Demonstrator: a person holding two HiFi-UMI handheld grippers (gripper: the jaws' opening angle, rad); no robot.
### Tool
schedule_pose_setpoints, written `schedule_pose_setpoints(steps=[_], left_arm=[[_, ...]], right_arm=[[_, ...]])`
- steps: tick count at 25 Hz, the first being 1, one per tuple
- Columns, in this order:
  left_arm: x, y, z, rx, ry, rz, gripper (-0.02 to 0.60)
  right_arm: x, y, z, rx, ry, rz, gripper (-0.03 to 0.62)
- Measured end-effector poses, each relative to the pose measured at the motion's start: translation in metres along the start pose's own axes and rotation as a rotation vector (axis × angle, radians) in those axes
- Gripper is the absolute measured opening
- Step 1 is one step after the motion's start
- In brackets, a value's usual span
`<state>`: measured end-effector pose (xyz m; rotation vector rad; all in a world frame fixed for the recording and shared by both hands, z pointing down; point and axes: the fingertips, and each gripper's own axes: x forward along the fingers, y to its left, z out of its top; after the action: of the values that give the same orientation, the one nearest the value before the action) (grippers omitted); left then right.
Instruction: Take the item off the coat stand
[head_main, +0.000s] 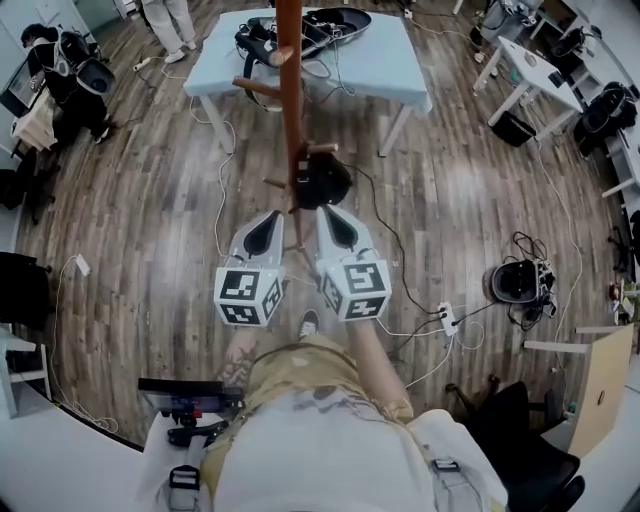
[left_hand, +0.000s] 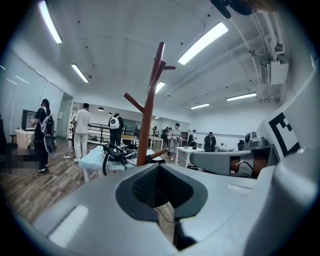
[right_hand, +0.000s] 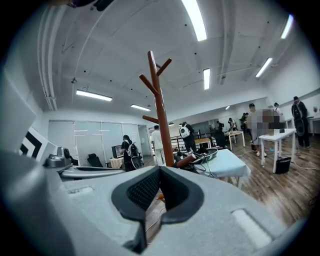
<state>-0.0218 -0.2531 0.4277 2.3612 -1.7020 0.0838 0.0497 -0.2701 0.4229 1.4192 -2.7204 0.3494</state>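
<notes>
Left gripper (left_hand: 159, 169), right gripper (right_hand: 160, 170) pressed together, empty; dark item (head_main: 326, 181) on coat stand (head_main: 290, 95) indistinct.

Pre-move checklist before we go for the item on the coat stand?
1. Item on the stand: a dark item hangs on a low peg of the coat stand: ok.
2. Right gripper open for the grasp: jaws shut, nothing between them: not ok.
3. Left gripper open: jaws shut, empty: not ok.
4. Grippers face the stand: the pole is ahead in both gripper views: ok.
5. Grip spot on the item: its shape is unclear from above: cannot tell.
</notes>
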Motion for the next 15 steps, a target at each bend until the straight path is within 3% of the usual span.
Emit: schedule_pose_setpoints(steps=[6, 15], left_arm=[[0.020, -0.005, 0.005, 0.013, 0.014, -0.011, 0.000], [0.030, 0.007, 0.004, 0.014, 0.029, -0.033, 0.000]], right_arm=[[0.007, -0.006, -0.001, 0.007, 0.016, 0.023, 0.000], [0.025, -0.015, -0.002, 0.014, 0.022, -0.012, 0.000]])
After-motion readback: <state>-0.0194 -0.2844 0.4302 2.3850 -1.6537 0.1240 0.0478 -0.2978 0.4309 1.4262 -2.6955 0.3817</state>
